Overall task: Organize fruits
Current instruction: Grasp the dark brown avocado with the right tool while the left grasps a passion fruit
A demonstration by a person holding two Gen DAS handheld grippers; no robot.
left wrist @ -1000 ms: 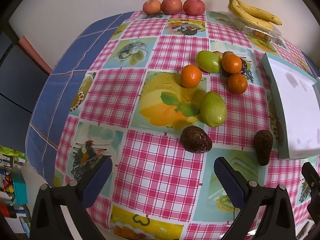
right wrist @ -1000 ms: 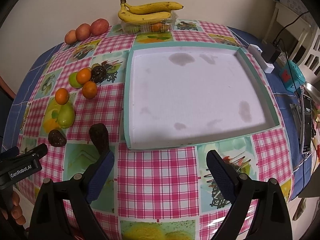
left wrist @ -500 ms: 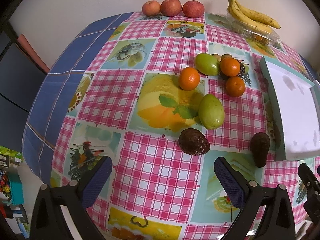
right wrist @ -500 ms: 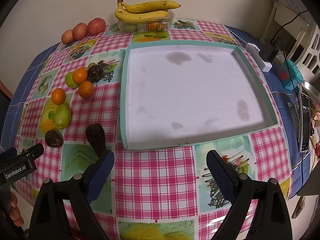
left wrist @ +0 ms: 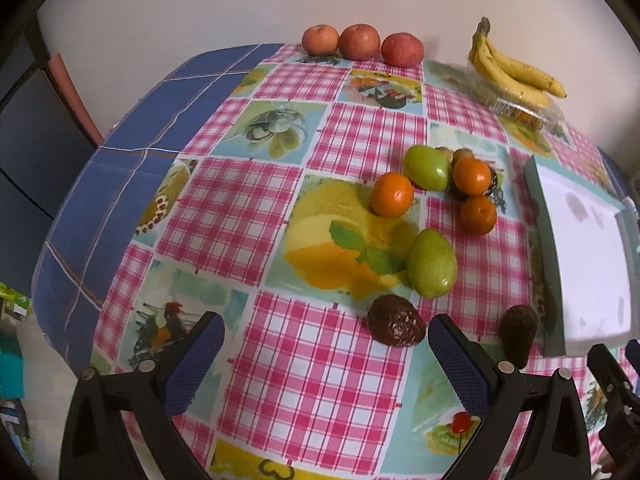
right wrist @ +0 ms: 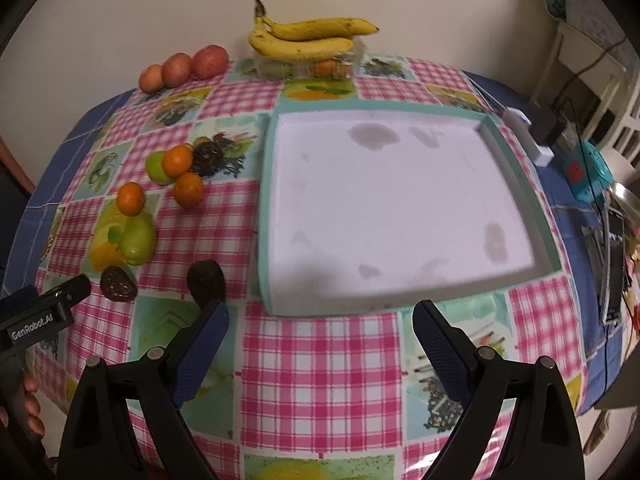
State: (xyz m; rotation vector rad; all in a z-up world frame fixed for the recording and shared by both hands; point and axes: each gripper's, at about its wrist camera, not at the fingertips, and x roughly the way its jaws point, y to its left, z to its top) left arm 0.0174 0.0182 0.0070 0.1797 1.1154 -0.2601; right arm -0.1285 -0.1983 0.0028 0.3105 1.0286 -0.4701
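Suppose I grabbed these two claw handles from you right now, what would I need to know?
Left claw: open, holding nothing, above the tablecloth near the round dark avocado.
Right claw: open, holding nothing, in front of the tray.
Fruit: all on the cloth. The second dark avocado lies beside the tray's near left corner. Two green fruits and three oranges sit left of the tray. Three apples line the wall; bananas rest on a clear box.
Done: nothing; the tray holds no fruit.
Left: every piece. The avocados look like the closest picks.
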